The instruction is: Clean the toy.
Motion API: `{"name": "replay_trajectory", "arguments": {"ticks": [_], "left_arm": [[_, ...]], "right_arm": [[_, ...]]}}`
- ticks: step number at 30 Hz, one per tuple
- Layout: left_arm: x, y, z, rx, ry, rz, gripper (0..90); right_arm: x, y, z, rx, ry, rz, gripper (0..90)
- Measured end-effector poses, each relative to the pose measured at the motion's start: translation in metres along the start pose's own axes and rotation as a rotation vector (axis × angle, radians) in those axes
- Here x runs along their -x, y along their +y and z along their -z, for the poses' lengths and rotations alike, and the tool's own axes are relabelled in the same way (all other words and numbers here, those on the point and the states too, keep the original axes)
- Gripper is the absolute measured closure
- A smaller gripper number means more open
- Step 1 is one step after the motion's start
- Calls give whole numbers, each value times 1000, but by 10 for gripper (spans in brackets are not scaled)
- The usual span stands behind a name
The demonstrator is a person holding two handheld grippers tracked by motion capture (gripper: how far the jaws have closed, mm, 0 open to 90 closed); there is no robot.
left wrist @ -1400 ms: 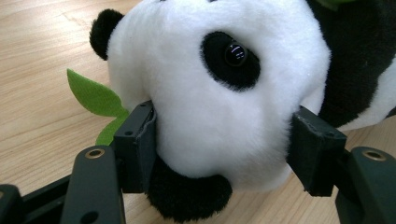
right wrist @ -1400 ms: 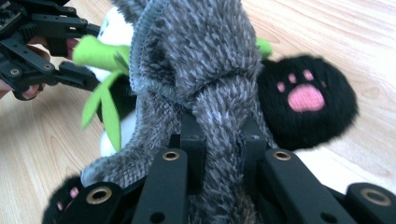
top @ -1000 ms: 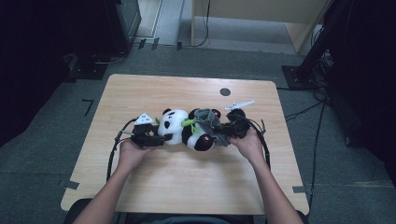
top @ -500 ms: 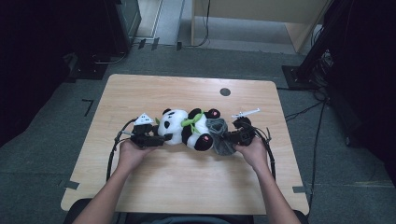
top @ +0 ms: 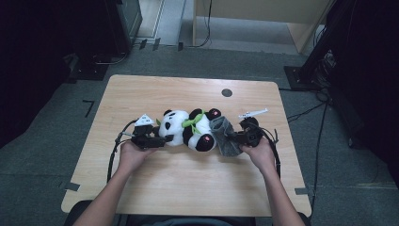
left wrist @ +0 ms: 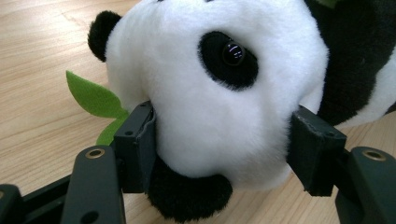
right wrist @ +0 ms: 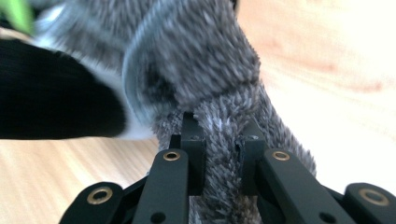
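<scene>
The left claw (top: 157, 140) sits at the left of the group, near the middle of the wooden worktop (top: 141, 94), held level in the person's left hand (top: 131, 155) and pointing right. Its jaws stand partly open and press on both sides of the white head of the toy panda (top: 188, 129); in the left gripper view the two black pads (left wrist: 137, 144) dent the plush of the panda (left wrist: 219, 93) on either cheek. A green felt leaf (left wrist: 91, 98) lies on the wood just beside the left pad, next to a black ear. The panda lies on its side across the worktop, head to the left, feet to the right, with a green scarf (top: 193, 121) around its neck. Touching the panda's right end is a grey fuzzy sock (top: 223, 136), partly drawn over one foot. The right claw (top: 235, 139), held in the person's right hand (top: 259, 153), points left and is closed tight on a pinched fold of the sock (right wrist: 224, 154); in the right gripper view the grey pile is squeezed between the jaws, with the black plush of the panda at the left. A dark round mark (top: 227, 92) lies on the far part of the worktop.
</scene>
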State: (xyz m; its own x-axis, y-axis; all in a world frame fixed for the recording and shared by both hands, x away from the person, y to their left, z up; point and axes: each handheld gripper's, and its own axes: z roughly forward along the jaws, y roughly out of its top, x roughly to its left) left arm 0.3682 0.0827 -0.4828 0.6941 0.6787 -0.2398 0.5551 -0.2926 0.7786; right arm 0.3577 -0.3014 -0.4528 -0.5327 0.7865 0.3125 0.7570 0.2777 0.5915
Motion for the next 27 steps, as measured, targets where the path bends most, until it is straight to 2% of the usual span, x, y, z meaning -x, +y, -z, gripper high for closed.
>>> {"name": "replay_trajectory", "arguments": {"ticks": [8, 15, 20, 25, 27], "left_arm": [[1, 0, 0, 0, 4, 2, 340], [2, 1, 0, 1, 8, -1, 341], [2, 1, 0, 1, 9, 0, 341], [3, 1, -1, 0, 11, -1, 341], [3, 1, -1, -1, 13, -7, 342]], "right_arm": [[-25, 24, 27, 102, 32, 74, 789], [-46, 52, 29, 156, 49, 132, 790], [-56, 69, 14, 133, 39, 161, 790], [-59, 72, -7, 83, 52, 154, 789], [-59, 71, -14, 58, 44, 161, 788]]}}
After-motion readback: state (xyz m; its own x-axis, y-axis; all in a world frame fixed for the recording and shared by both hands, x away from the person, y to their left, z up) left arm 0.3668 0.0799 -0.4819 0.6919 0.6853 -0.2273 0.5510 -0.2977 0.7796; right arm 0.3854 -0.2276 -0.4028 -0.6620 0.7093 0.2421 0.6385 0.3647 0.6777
